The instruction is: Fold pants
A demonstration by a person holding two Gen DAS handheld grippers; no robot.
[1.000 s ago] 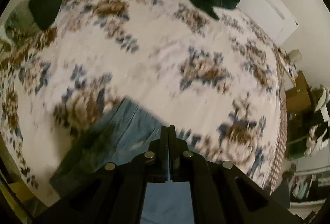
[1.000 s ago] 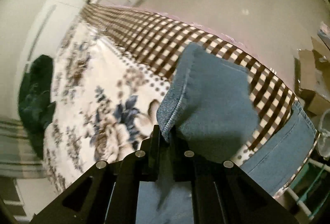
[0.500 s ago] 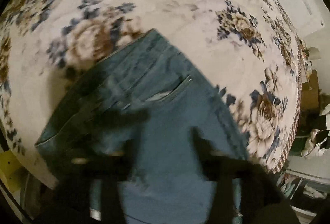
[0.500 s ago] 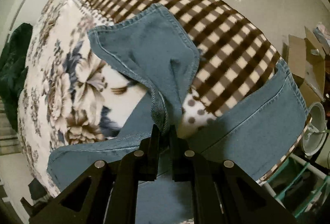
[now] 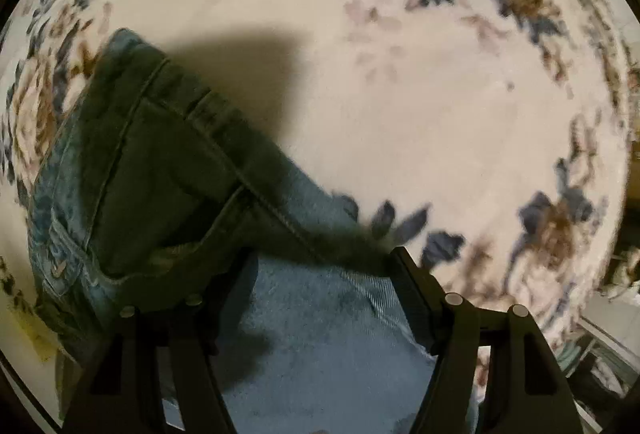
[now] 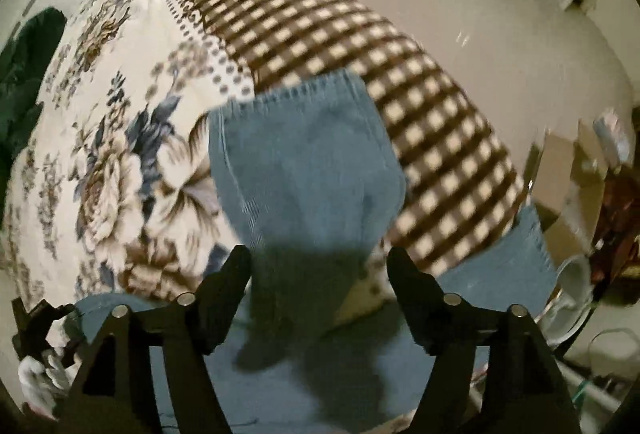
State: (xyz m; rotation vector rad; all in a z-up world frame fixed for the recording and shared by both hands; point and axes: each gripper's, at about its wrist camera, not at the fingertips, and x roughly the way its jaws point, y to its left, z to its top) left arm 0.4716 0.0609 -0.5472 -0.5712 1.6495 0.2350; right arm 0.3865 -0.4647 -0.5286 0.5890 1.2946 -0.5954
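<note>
Blue jeans lie on a floral bedspread. In the left wrist view the waist end of the jeans (image 5: 160, 170), with a pocket and seams, lies flat under my left gripper (image 5: 316, 262), which is open and empty just above the denim. In the right wrist view a trouser leg end (image 6: 304, 154) lies folded over onto the bedspread, and a second leg end (image 6: 516, 258) hangs over the bed's edge. My right gripper (image 6: 320, 266) is open and empty above the folded leg.
The floral bedspread (image 5: 400, 94) has a brown checked border (image 6: 360, 46) along the bed's edge. A dark green garment (image 6: 24, 74) lies at the far left. Beyond the edge are bare floor (image 6: 520, 14), cardboard boxes (image 6: 568, 170) and a white bucket (image 6: 572, 282).
Both grippers have opened and let go of the jeans. The left one dropped close over the waist; the leg end the right one held now lies flat on the bedspread.
</note>
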